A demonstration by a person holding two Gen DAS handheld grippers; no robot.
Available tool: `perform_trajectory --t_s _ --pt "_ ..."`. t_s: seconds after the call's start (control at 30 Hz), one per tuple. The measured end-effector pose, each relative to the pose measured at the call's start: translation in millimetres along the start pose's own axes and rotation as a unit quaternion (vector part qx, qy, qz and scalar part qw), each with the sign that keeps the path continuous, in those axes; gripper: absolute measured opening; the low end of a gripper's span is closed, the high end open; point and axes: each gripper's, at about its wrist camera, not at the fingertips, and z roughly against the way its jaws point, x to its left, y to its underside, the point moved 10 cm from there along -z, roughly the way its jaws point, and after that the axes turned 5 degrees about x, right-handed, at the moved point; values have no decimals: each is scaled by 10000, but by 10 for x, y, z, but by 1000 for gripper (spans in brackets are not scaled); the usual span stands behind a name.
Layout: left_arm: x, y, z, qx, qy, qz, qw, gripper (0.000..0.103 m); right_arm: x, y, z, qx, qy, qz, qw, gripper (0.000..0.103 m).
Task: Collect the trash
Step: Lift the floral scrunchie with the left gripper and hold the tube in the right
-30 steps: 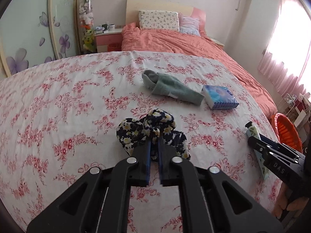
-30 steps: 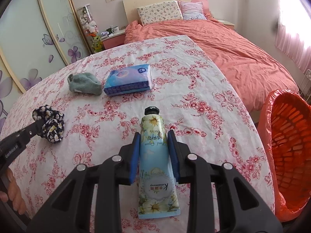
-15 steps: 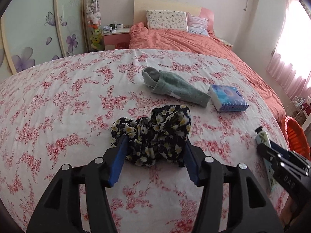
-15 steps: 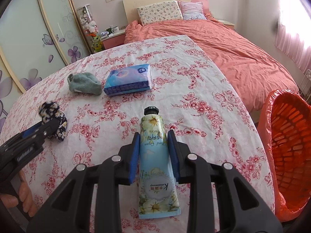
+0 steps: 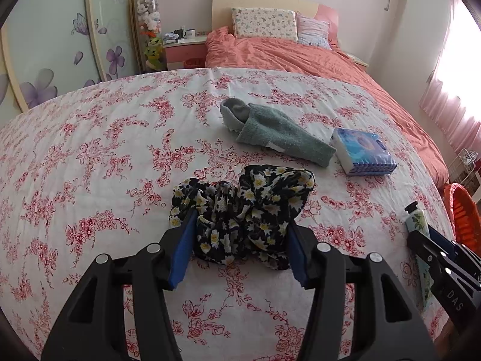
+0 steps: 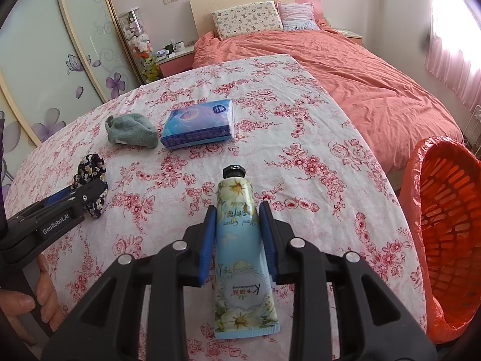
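Left claw (image 5: 240, 234): spread wide, blue pads flanking crumpled black daisy-print fabric scrunchie (image 5: 243, 210) lying on red-floral white bedsheet (image 5: 90, 156), nothing gripped.
Right claw (image 6: 239, 231): pads closed against sides of pale blue flower-printed hand cream tube (image 6: 240, 246), black cap pointing forward.
Ahead of left claw: grey-green towelling sock (image 5: 276, 135); blue plastic-wrapped tissue pack (image 5: 362, 152) just right of it.
Right of right claw: orange-lined mesh waste basket (image 6: 445, 234) beside bed edge.

Floral sheet (image 5: 90, 156) bears floral cloth (image 5: 249, 207), green sock (image 5: 279, 134) (crumpled), tissue pack (image 5: 362, 150), cream tube (image 6: 240, 240).
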Motion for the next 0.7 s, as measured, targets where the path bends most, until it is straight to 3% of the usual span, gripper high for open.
perform_trajectory --t_s 0.5,0.7 --pt "24 -7 30 -54 268 237 9993 55 -24 0 11 -24 -247 -188 9995 29" --pt "22 -8 30 -55 273 241 9993 56 -21 2 11 -13 -136 -96 9999 30"
